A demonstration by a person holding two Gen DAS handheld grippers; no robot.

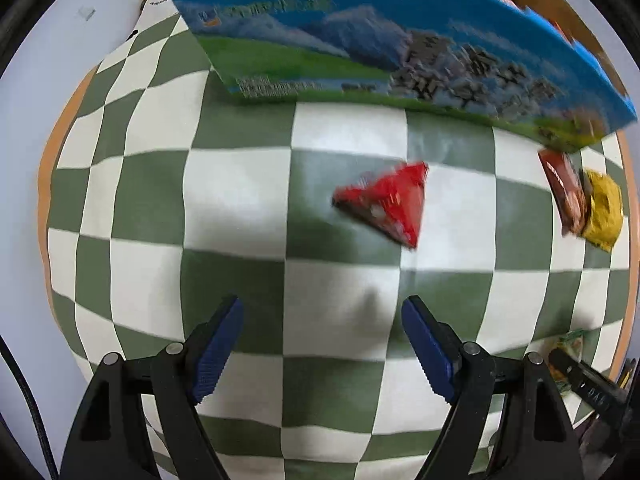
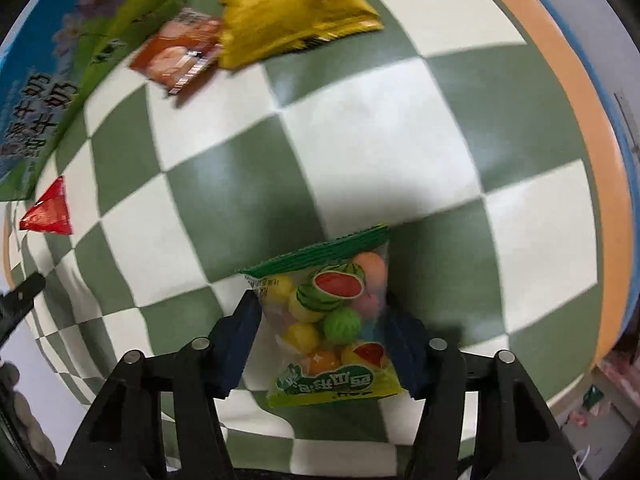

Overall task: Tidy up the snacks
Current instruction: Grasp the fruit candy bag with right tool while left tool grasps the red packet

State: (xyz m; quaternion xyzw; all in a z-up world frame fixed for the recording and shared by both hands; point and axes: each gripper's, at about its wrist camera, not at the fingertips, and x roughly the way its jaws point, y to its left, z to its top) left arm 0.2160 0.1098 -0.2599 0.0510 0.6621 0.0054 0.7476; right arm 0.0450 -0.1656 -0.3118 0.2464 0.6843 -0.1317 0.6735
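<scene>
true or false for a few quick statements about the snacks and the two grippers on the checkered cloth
1. The right gripper has the fruit candy bag between its fingers. True.
2. The left gripper holds the red triangular packet. False: its jaws are open and empty; the packet lies ahead on the cloth.
3. The yellow packet lies beside the brown packet. True.
4. The blue box lies flat under the candy bag. False: it stands apart, at the far side.
</scene>
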